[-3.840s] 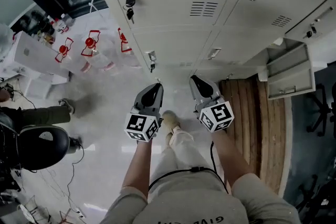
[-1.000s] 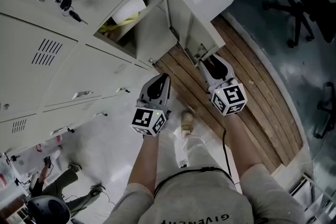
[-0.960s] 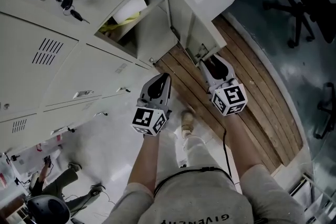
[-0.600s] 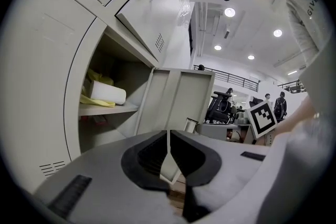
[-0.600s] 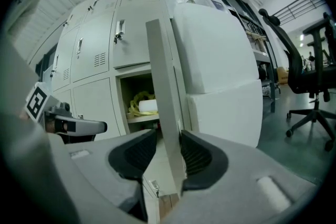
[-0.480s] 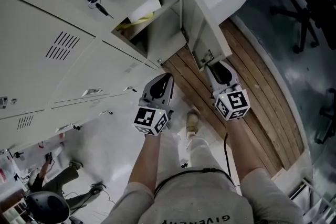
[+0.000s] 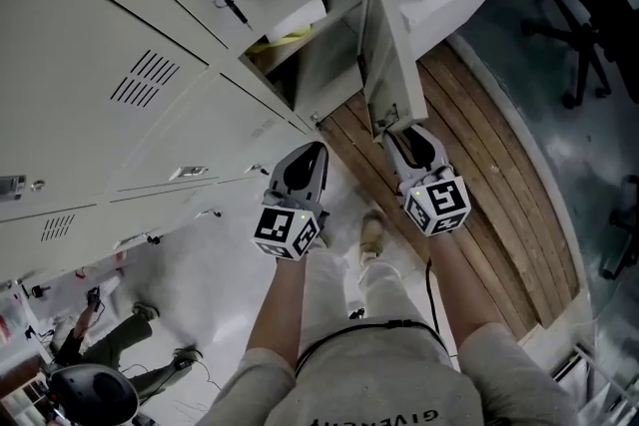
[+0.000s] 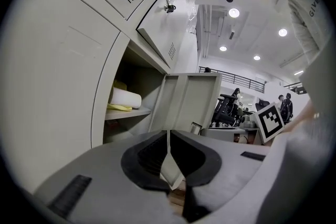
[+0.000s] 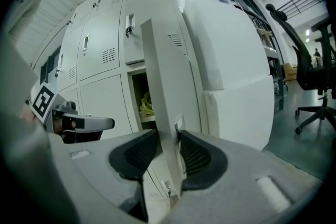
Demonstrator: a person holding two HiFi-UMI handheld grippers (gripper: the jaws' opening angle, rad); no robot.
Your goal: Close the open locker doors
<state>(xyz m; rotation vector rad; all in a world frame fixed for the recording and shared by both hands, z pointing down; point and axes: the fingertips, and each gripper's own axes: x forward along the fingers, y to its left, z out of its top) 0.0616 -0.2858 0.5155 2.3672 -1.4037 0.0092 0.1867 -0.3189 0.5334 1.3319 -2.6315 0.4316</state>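
Grey lockers (image 7: 90, 25), right gripper (image 7: 402, 129) jaws just closing on open locker door (image 7: 384, 45), left gripper (image 7: 316, 149) jaws together

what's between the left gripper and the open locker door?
Nothing. In the left gripper view the stretch from the left gripper to the open locker door ahead is bare, and the gripper's jaws are together on nothing.

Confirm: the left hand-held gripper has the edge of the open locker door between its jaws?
No, wrong side: the right hand-held gripper has the edge of the open locker door between its jaws, which have just been closing, as the right gripper view shows. The left hand-held gripper has its jaws together on nothing.
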